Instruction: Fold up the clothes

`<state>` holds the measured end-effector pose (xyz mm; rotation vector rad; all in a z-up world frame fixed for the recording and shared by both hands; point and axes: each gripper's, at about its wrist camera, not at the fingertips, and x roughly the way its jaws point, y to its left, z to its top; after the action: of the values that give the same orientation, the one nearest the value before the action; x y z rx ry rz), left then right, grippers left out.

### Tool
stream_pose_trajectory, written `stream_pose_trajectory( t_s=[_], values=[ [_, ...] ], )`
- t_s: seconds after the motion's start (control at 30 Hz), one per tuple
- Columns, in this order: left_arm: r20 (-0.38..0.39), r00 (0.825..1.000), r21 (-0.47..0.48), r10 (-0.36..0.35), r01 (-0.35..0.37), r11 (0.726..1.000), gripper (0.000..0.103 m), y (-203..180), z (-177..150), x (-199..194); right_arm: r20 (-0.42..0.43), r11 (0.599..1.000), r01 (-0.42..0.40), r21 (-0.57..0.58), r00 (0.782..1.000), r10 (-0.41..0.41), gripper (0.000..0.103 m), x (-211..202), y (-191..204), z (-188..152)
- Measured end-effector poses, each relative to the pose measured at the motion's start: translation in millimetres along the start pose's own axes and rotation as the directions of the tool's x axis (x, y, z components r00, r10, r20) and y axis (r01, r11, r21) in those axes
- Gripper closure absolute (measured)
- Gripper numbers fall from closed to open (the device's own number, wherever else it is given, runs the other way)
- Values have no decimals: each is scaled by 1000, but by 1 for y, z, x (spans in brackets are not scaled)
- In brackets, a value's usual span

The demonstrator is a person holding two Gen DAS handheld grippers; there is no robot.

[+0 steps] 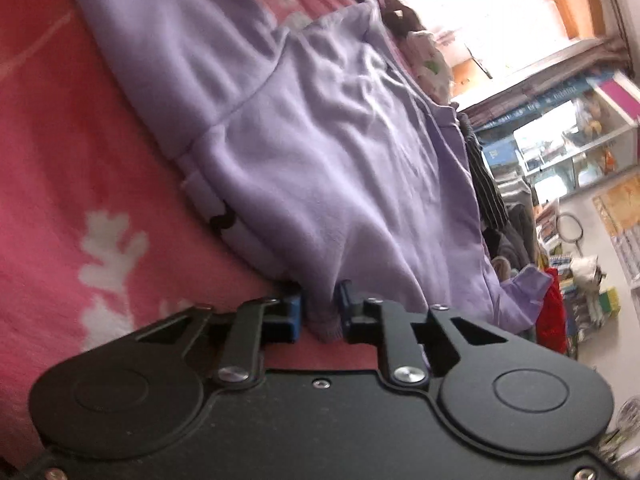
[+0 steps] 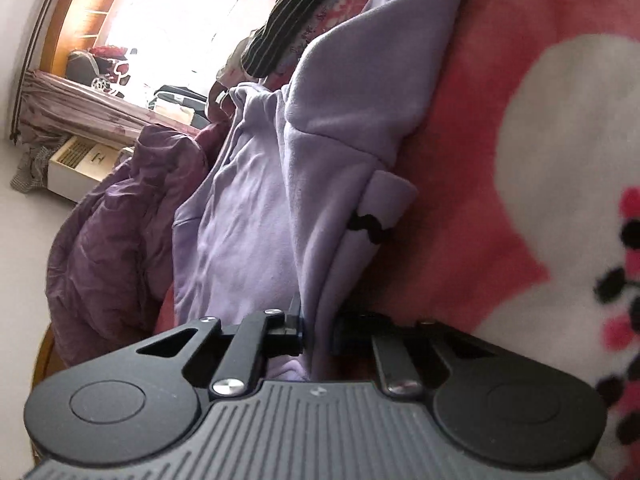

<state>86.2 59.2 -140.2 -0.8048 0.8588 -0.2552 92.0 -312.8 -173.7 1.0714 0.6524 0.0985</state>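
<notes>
Nearest the lens in the left wrist view, the left claw (image 1: 320, 312) is clenched on a bunched ribbed edge of the lilac sweatshirt (image 1: 320, 152), its blue pads pressing the fabric from both sides. In the right wrist view the right claw (image 2: 318, 332) is likewise clamped on a fold of the same garment's near edge, cloth pinched between its dark pads. From both claws the sweatshirt stretches straight ahead and away, its long axis running along the line each claw points, so each hand grips the near end and the far end lies well beyond reach. It rests on a bed covered by a pink blanket (image 1: 80, 160) with pale blotches. The fabric looks soft and fleecy, creased across the body, with a seamed sleeve lying along one side and a small tab with a black wavy mark (image 2: 370, 230) (a label or trim, hard to say) near the hem. A darker purple garment (image 2: 112, 240) lies crumpled beside it. Judging by both grips, the next move is probably a lift of this near edge toward the far end.
</notes>
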Motion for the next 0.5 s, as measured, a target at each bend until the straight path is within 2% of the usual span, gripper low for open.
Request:
stream_pose_trajectory(
  t_s=[0.1,0.5],
  values=[
    [27,1000,41,-2,1,999,95,-3,-3,-12,-8,1000,-20,11,1000,20,90,-7,-1,-6],
    [87,996,97,16,-24,995,95,5,-25,-56,-75,998,-50,-47,996,46,90,-39,2,-43]
  ],
)
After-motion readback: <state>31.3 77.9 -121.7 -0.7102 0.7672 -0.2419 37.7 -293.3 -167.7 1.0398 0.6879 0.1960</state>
